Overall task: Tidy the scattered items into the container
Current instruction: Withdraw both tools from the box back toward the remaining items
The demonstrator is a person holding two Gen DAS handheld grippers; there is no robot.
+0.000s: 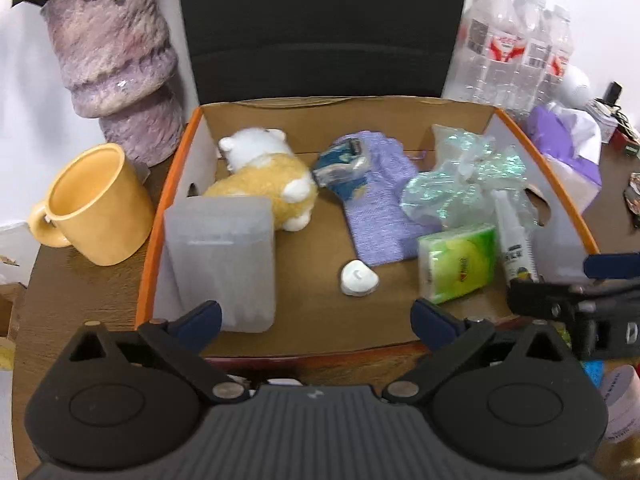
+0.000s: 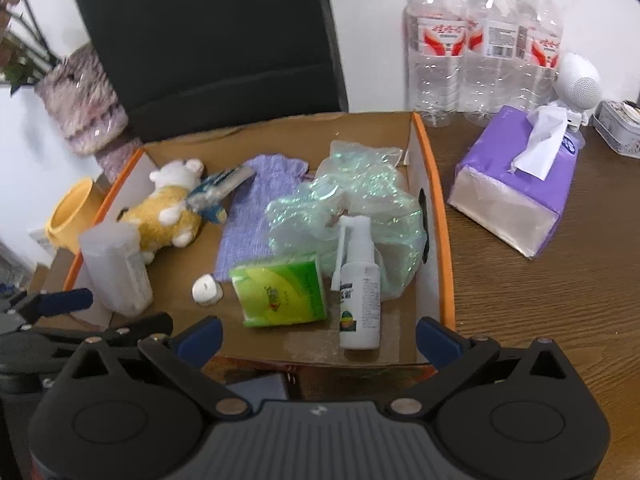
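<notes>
Wooden tabletop (image 2: 540,300) supports an orange-rimmed cardboard box (image 2: 434,216). Inside lie a plush toy (image 1: 264,176), purple cloth (image 1: 380,208), green tissue pack (image 2: 280,292), spray bottle (image 2: 358,300) and frosted container (image 1: 224,260). Left gripper (image 1: 316,316) and right gripper (image 2: 318,334) hover at the near wall, jaws spread wide, holding nothing. Yellow mug (image 1: 96,204) stands beside the box.

Yellow mug (image 1: 94,204), fuzzy purple vase (image 1: 116,60), three water bottles (image 2: 484,40), purple tissue pack (image 2: 516,184).
</notes>
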